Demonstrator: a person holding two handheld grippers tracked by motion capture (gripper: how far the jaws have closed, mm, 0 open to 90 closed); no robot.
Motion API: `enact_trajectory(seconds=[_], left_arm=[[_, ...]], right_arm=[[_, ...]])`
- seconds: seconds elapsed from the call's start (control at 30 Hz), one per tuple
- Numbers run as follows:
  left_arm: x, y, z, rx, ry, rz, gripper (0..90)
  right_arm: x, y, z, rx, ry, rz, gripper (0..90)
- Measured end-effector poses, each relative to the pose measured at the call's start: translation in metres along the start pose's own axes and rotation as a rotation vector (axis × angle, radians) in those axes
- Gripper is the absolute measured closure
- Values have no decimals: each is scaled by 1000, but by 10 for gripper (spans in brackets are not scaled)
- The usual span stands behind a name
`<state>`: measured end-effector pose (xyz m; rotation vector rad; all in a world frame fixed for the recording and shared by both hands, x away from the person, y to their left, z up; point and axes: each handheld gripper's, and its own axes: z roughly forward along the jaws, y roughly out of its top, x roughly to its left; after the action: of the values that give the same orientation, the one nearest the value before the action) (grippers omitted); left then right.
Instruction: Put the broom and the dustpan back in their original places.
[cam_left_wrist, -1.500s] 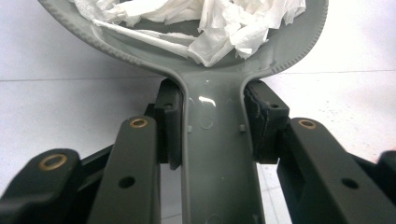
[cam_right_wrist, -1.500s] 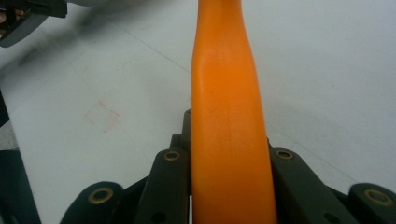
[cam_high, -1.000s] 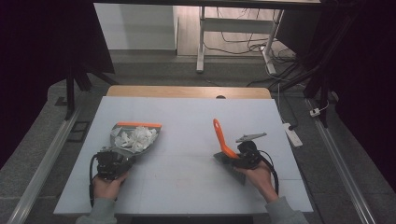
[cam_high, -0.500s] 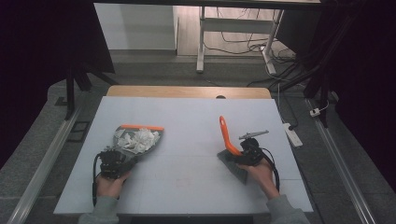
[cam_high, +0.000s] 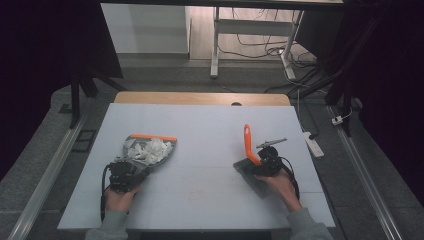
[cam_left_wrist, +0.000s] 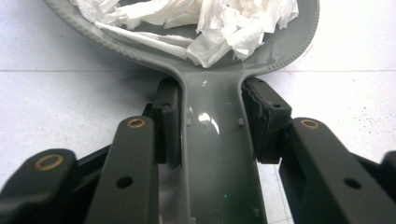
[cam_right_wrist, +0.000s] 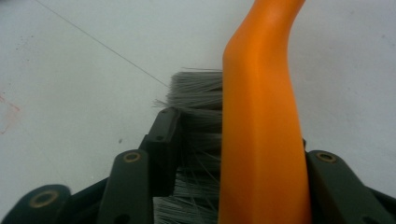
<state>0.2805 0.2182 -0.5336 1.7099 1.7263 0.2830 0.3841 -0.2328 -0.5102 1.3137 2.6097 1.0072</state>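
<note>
Grey plastic dustpan (cam_left_wrist: 219, 154), crumpled tissue (cam_left_wrist: 205, 18)

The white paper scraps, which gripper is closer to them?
Left. The left gripper holds the dustpan carrying the paper scraps; the right gripper is across the table at the brush.

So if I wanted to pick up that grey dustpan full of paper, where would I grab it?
Probably by the flat handle, coming from the near side. It narrows behind the dustpan, juts toward the person, and lies clear of the paper scraps. The left gripper already straddles it there.
</note>
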Motion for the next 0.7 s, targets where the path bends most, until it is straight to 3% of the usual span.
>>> enact_trajectory(seconds=[0.4,0.7], left_arm=[[0,0,-2,-16,-37,16,404],[-2,0,-5,-20,-15,41,252]], right_arm=[[-2,2,-2,16,-48,19,419],[-9,0,-8,11,-117,61,358]])
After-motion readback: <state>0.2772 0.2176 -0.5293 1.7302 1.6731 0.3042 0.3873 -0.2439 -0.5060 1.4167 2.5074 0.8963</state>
